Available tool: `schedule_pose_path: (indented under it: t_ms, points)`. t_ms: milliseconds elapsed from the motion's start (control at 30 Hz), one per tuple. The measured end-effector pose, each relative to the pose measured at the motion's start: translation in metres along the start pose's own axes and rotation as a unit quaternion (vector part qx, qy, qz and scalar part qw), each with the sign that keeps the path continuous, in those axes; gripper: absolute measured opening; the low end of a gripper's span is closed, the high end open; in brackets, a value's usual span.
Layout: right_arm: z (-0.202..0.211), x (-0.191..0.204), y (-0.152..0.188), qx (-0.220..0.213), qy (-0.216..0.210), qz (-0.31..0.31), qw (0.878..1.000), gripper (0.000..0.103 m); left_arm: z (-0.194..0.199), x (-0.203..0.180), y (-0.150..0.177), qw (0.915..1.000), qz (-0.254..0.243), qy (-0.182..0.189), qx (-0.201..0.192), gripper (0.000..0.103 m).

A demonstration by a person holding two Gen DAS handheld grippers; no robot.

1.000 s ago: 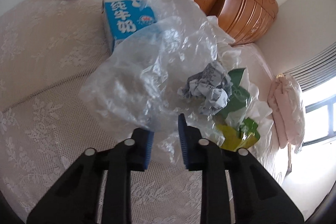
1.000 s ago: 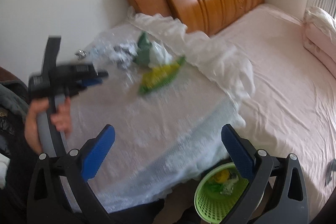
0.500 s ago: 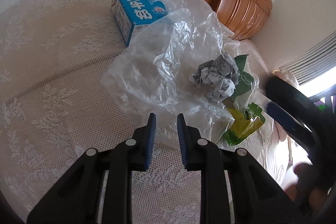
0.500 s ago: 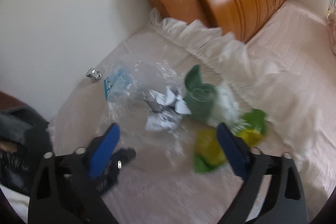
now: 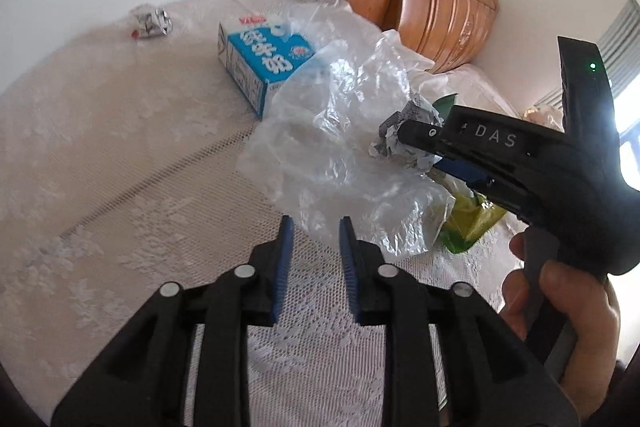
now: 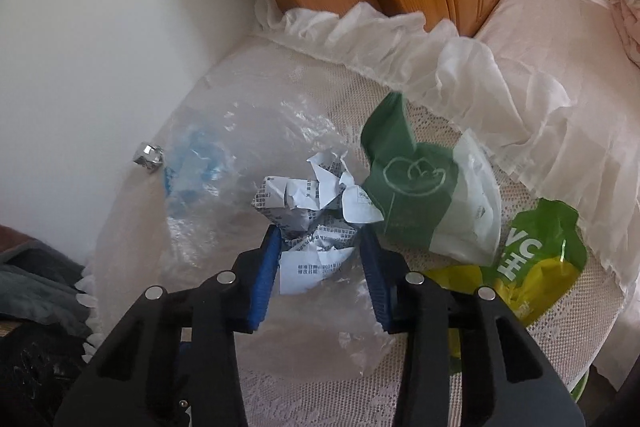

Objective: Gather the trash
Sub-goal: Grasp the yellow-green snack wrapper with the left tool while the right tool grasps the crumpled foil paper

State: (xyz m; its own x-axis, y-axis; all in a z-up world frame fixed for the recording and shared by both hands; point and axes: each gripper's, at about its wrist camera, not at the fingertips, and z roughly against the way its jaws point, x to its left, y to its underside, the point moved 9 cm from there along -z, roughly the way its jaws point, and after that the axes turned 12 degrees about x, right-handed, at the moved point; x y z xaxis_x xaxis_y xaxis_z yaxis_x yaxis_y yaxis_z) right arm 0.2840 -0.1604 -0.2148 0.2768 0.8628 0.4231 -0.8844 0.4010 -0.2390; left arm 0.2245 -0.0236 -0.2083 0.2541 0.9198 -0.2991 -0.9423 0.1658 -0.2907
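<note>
The right claw (image 6: 318, 247) is closing at lower centre of its view with the crumpled paper ball (image 6: 316, 203) between its blue pads, which seem just to meet it — to do this well, squeeze on the ball's bulk and keep the clear plastic bag (image 6: 240, 155) beneath out of the pinch. The left claw (image 5: 314, 239) is opening, empty, pads a little apart, at the bag's near edge on the lace tabletop (image 5: 120, 155); the milk carton (image 5: 260, 67) lies upper centre.

lace-covered bench (image 5: 120, 155), strewn with trash

resting on the lace: blue milk carton (image 5: 256, 63), clear plastic bag (image 5: 332, 131), crumpled paper (image 6: 312, 207), green-and-white pouch (image 6: 420, 195), yellow-green snack bag (image 6: 536, 267), foil scrap (image 5: 150, 23) near the wall.
</note>
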Motion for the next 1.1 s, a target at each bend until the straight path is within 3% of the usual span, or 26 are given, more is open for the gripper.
schedule_pose_path:
  t_ms: [33, 200, 300, 400, 467, 633, 867, 1000, 1100]
  points:
    - [0.007, 0.001, 0.001, -0.007, -0.005, 0.001, 1.0, 0.04, 0.004, 0.0, 0.001, 1.0, -0.004, -0.002, -0.004, 0.041]
    - [0.042, 0.004, 0.008, -0.032, -0.049, 0.0, 0.998, 0.04, 0.027, -0.014, 0.005, 0.997, -0.058, -0.039, -0.035, 0.059]
    - [0.074, 0.0, 0.017, -0.053, -0.071, 0.006, 0.996, 0.04, 0.038, -0.03, 0.009, 0.9936, -0.097, -0.041, -0.043, 0.069]
    - [0.112, -0.02, 0.032, -0.074, -0.052, 0.021, 0.996, 0.04, 0.041, -0.059, 0.011, 0.9873, -0.149, -0.032, -0.045, 0.078]
    - [0.136, -0.043, 0.047, -0.087, -0.015, 0.029, 0.996, 0.041, 0.039, -0.084, 0.012, 0.9804, -0.189, -0.026, -0.049, 0.081]
    - [0.175, -0.105, 0.092, -0.098, 0.05, 0.01, 0.994, 0.041, 0.006, -0.151, 0.014, 0.9559, -0.292, -0.014, -0.03, 0.082]
    - [0.192, -0.179, 0.15, -0.089, 0.055, -0.057, 0.993, 0.041, -0.052, -0.197, 0.01, 0.908, -0.415, -0.06, 0.0, 0.081]
    - [0.186, -0.202, 0.166, -0.088, 0.035, -0.087, 0.992, 0.041, -0.078, -0.195, 0.007, 0.8861, -0.451, -0.104, 0.026, 0.065]
    - [0.183, -0.216, 0.174, -0.089, 0.027, -0.099, 0.991, 0.041, -0.088, -0.191, 0.007, 0.8766, -0.463, -0.123, 0.041, 0.057]
